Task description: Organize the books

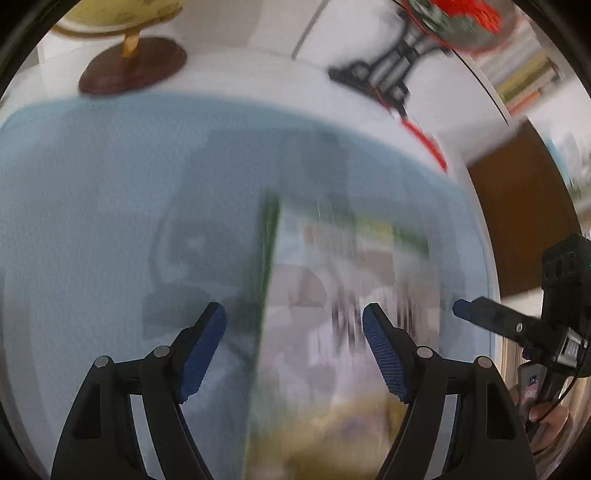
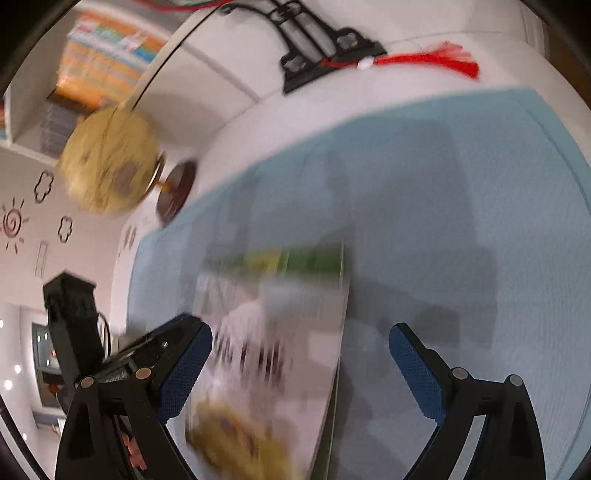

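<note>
A book [image 1: 332, 295] with a green spine and a pale picture cover lies on the light blue mat [image 1: 92, 203]; it is blurred by motion. My left gripper [image 1: 293, 321] hovers over the book's spine side with its jaws open and nothing pressed between the blue pads. My right gripper [image 1: 480, 314] shows at the right edge of this view. In the right wrist view the same book [image 2: 277, 332] lies under my right gripper [image 2: 301, 332], which stands open over its cover and right edge. My left gripper's finger [image 2: 159, 339] reaches in from the left beside the book.
A yellow globe [image 1: 122, 22] on a dark wooden base stands behind the mat [image 2: 480, 184]. A black ornament stand [image 2: 317, 55] with a red tassel [image 2: 436, 59] stands on the white table behind the mat. A shelf of books [image 2: 99, 55] is on the wall.
</note>
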A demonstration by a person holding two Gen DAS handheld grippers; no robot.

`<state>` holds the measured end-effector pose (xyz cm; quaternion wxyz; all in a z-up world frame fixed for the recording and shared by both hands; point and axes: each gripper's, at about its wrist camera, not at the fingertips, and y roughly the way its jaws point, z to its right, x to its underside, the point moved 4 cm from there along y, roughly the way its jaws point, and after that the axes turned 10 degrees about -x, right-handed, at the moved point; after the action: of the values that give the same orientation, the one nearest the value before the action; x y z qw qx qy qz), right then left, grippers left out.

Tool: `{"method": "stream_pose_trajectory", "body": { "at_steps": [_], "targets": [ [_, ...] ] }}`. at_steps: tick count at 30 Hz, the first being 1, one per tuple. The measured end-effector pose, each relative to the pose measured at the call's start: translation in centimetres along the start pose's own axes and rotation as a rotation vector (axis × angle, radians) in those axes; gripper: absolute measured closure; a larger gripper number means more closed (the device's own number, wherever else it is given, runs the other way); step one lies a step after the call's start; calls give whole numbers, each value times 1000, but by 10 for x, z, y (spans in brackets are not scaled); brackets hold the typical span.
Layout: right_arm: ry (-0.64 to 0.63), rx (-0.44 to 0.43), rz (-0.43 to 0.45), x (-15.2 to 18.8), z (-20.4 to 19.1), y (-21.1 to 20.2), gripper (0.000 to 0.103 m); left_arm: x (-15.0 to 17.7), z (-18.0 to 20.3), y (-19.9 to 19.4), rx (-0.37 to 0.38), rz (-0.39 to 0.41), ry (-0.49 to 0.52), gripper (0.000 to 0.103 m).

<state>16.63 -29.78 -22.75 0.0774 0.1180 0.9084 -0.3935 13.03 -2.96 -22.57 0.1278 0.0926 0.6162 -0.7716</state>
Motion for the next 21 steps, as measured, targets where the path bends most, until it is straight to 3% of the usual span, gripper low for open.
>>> {"method": "stream_pose_trajectory", "body": {
  "at_steps": [4, 7, 8, 11, 15, 17, 21],
  "targets": [
    [-41, -10, -69, 69, -13, 6, 6, 46, 2, -9, 42, -39, 15, 29],
    [-142, -4, -2, 98, -30, 0, 6, 65, -2, -14, 64, -48, 10, 28],
    [-161, -3, 16, 101, -32, -3, 6, 66, -3, -15, 76, -47, 3, 28],
    [-133, -129, 33, 110, -31, -5, 6, 66, -6, -15, 108, -50, -2, 28],
    [-102, -114, 73, 105, -26, -6, 7, 67, -1, -15, 99, -57, 27, 28],
    [-59, -172, 65, 104, -24, -5, 6, 67, 4, -13, 86, -52, 47, 28],
    [-56, -185, 49, 107, -28, -4, 5, 84, 5, -19, 71, -96, 44, 28]
  ]
}}
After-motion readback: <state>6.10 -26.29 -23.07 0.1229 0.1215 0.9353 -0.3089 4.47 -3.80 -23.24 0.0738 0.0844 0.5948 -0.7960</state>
